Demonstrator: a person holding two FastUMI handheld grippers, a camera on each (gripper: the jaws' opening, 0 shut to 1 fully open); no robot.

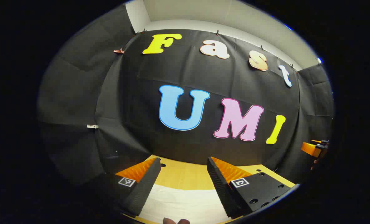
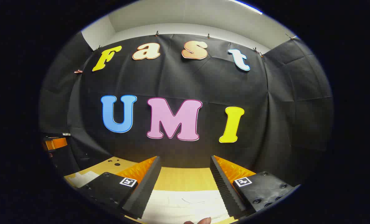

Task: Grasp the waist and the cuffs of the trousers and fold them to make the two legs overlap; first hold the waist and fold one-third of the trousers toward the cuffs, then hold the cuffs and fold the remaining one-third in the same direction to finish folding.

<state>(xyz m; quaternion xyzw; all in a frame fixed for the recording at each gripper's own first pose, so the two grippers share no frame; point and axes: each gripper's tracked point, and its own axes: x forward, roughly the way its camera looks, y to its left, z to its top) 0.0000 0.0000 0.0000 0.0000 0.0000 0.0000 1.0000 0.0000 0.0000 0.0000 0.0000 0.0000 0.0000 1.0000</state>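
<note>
- Wooden table (image 1: pixel 185 174) runs up to the booth's black wall; we see it in both views.
- White trousers (image 1: pixel 185 202) lie flat on the table, just under both tools.
- Left gripper (image 1: pixel 183 183): jaws spread, nothing held.
- Right gripper (image 2: pixel 185 186): jaws spread, nothing held, above the trousers (image 2: pixel 185 203).

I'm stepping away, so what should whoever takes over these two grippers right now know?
Left gripper: open, holding nothing, raised above the white fabric trousers lying on the light wooden table.
Right gripper: open, holding nothing, above the same white fabric; faint creases show on it.
Done: cannot tell from these views how far the trousers are folded; neither waist nor cuffs can be made out.
Left: check the fold state first, then grasp waist and cuffs as needed and carry on with the thirds fold.
</note>
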